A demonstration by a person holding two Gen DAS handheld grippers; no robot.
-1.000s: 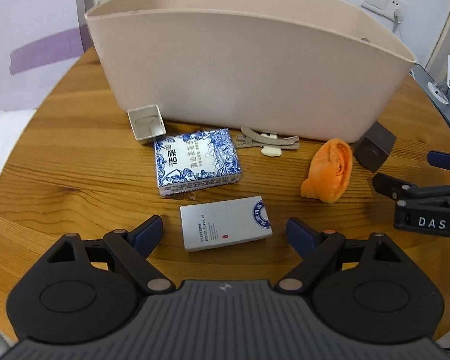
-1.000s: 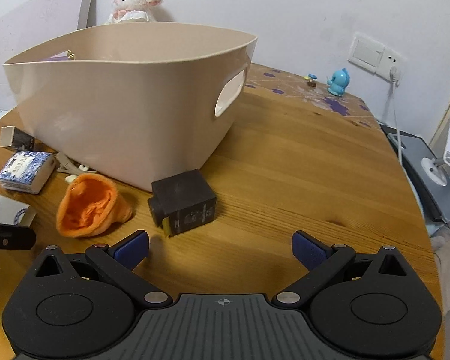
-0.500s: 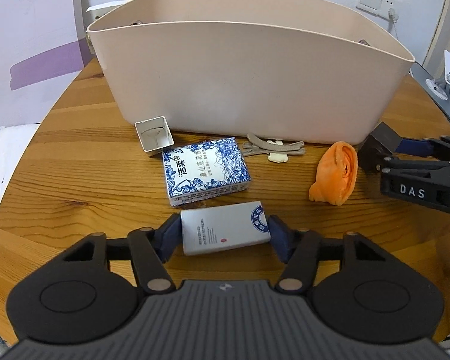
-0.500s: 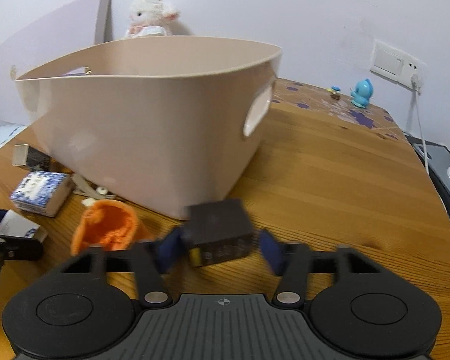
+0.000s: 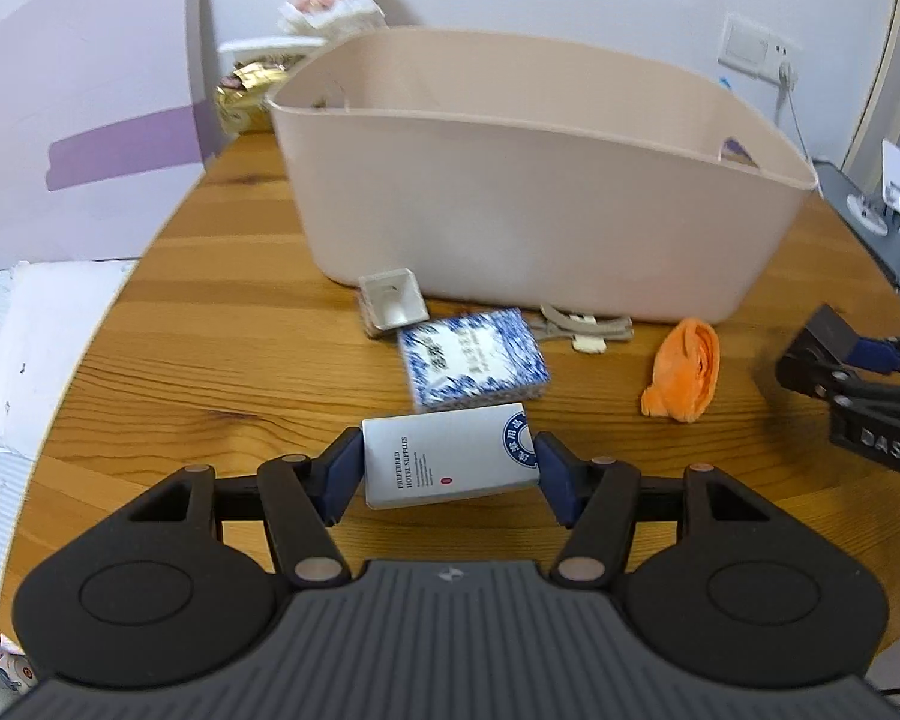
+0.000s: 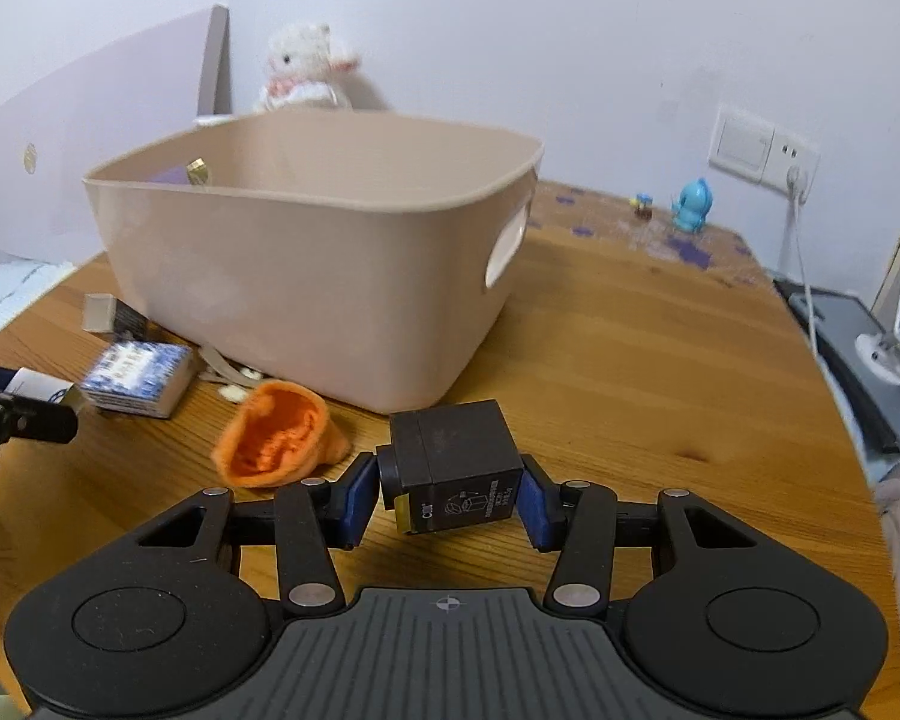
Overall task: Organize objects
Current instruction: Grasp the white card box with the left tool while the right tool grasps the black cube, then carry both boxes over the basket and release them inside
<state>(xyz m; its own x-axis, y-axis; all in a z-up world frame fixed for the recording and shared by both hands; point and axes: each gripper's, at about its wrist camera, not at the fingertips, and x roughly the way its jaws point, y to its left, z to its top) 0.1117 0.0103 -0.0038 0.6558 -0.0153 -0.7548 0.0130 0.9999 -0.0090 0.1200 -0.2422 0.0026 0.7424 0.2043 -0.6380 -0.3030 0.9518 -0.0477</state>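
Both tools are loaded. The left tool [image 5: 449,468] is clamped on the white hotel-supplies box [image 5: 447,463], pads on its short ends; the box tilts slightly and looks just clear of the worktop [image 5: 210,360]. The right tool [image 6: 450,495] is closed on the black cube-shaped cartridge box [image 6: 455,467], also apparently lifted, sitting a bit skewed between the pads. The beige storage bin [image 5: 540,204] sits straight ahead of both, rim well above the held items. Step in hand reads as lift-and-carry into the bin. To do it well: raise each item above the rim before moving forward, since a low approach would clip the near wall. The tools are near each other on the right side, so stagger the drops or aim for separate ends of the bin. Release low inside, not from the rim. The white box is held by narrow ends, so avoid fast wrist rotation or it may pivot out. Not yet binned on the worktop: blue-and-white patterned box [image 5: 477,357], orange cloth piece [image 5: 684,378], small open white carton [image 5: 393,303], beige clip-like item [image 5: 588,330].
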